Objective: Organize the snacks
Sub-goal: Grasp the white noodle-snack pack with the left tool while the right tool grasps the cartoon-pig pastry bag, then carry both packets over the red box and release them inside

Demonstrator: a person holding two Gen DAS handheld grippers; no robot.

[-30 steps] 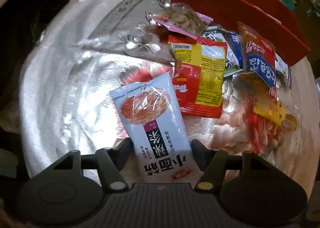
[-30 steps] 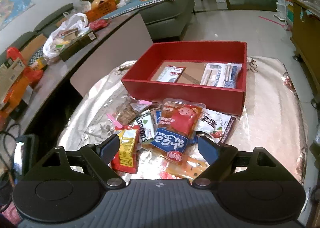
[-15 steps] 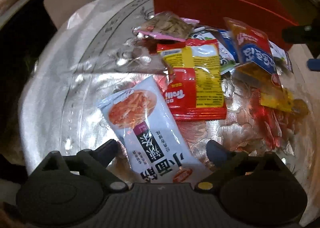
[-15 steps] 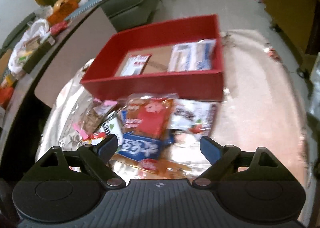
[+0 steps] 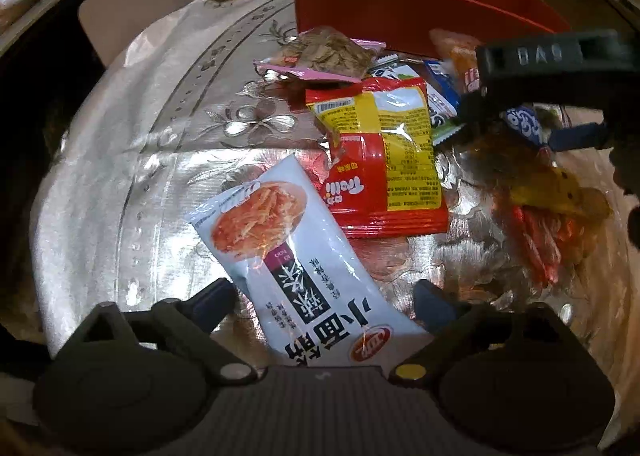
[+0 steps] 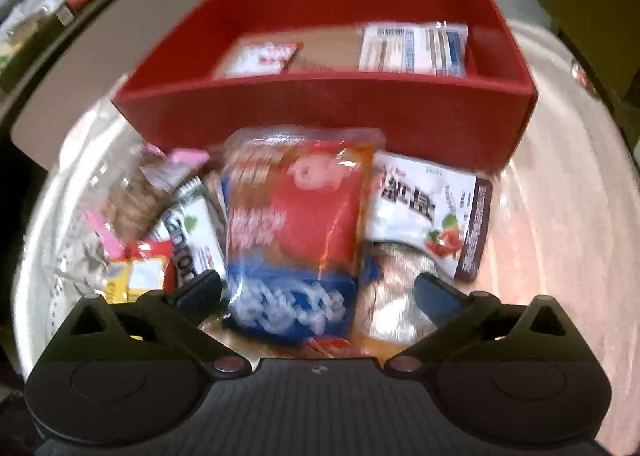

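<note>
The left gripper (image 5: pixel 324 296) has let go of the white packet (image 5: pixel 296 256), jaws opening around it at lower centre on the counter (image 5: pixel 120 176). The right gripper (image 6: pixel 318 290) has dropped, opening over the orange-blue packet (image 6: pixel 296 224) before the red box (image 6: pixel 328 104): next pick.

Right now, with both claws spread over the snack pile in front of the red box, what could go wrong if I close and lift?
1. The right claw, jaws opening, straddles the red-and-blue packet, which overlaps neighbouring packets; closing may pinch or drag one.
2. The white noodle packet lies slanted between the left claw jaws, also opening; a grip could catch only a corner.
3. The right claw appears close in the left view; they might collide.
</note>
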